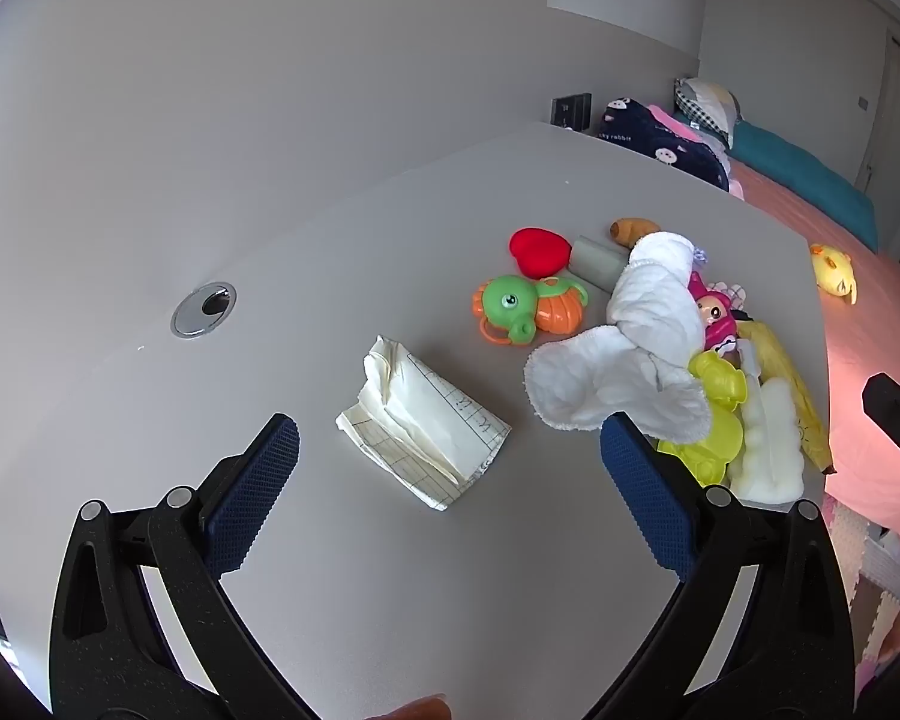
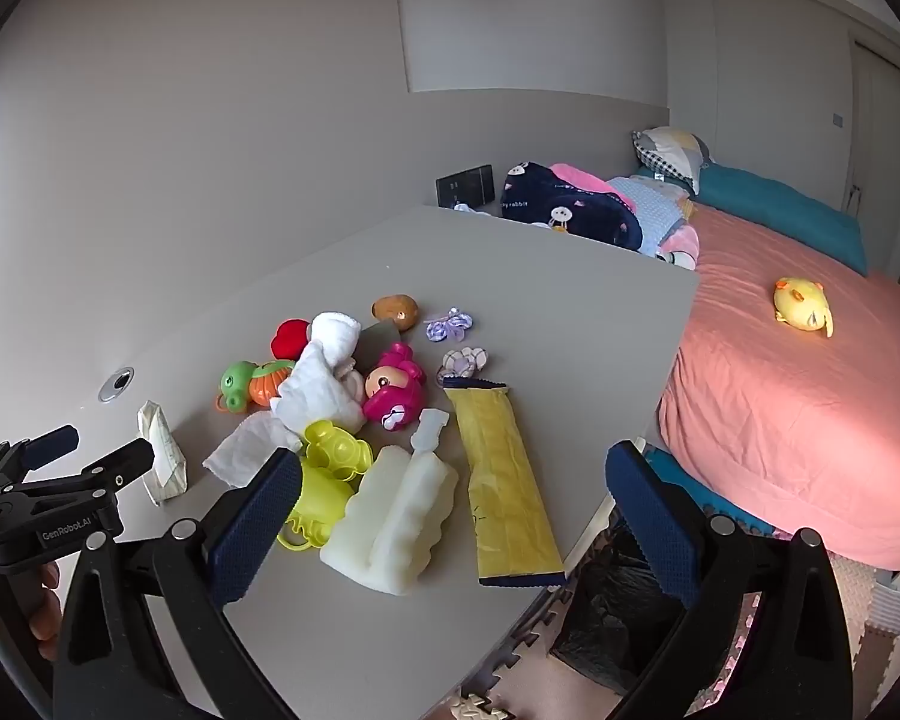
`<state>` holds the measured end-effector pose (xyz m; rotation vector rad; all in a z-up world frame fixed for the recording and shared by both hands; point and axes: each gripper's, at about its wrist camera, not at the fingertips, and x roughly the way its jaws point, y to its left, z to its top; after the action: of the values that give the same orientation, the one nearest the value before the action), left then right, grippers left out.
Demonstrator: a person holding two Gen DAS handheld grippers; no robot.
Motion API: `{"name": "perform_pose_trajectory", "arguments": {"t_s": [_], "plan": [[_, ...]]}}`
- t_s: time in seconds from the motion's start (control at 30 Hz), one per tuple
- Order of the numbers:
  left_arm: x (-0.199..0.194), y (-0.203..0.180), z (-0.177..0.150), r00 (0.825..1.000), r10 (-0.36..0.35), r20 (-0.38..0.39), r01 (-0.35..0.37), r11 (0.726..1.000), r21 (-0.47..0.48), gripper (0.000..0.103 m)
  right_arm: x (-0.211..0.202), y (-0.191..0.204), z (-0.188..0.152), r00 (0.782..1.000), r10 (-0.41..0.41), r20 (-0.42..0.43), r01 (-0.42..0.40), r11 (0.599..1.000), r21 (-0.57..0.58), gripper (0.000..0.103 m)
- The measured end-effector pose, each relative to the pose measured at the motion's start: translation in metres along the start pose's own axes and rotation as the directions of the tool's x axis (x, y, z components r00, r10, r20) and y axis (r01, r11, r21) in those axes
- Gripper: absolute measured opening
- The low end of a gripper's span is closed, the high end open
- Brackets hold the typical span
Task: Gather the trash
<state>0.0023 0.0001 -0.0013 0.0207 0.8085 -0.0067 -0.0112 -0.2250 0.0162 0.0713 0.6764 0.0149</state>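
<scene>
A crumpled sheet of lined paper [image 1: 423,426] lies on the grey table [image 1: 354,570] just ahead of my left gripper [image 1: 450,450], which is open and empty above it. The paper also shows at the left in the right wrist view [image 2: 162,450]. My right gripper [image 2: 453,486] is open and empty above a flat yellow wrapper [image 2: 501,480] and a white foam block [image 2: 399,516]. A crumpled white tissue [image 2: 246,453] lies beside a white cloth [image 2: 324,372]. The left gripper [image 2: 84,456] shows at the left edge in the right wrist view.
Toys lie in a pile: a green and orange turtle [image 1: 522,303], a red heart [image 1: 540,249], a pink doll [image 2: 390,390], yellow moulds [image 2: 330,468], a brown potato [image 2: 396,309]. A black bin bag [image 2: 618,618] sits below the table's right edge. A pink bed [image 2: 798,408] stands to the right.
</scene>
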Motion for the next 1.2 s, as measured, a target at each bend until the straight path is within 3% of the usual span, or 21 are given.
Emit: {"name": "perform_pose_trajectory", "arguments": {"t_s": [0.63, 1.2], "plan": [[-0.001, -0.004, -0.003, 1.000, -0.003, -0.005, 0.003, 1.000, -0.005, 0.097, 0.000, 0.000, -0.001, 1.000, -0.002, -0.003, 0.002, 1.000, -0.002, 0.101], [0.008, -0.002, -0.003, 0.994, -0.081, -0.074, 0.079, 0.997, -0.027, 0.097, 0.000, 0.000, -0.001, 1.000, -0.003, -0.004, 0.003, 1.000, -0.001, 0.101]]}}
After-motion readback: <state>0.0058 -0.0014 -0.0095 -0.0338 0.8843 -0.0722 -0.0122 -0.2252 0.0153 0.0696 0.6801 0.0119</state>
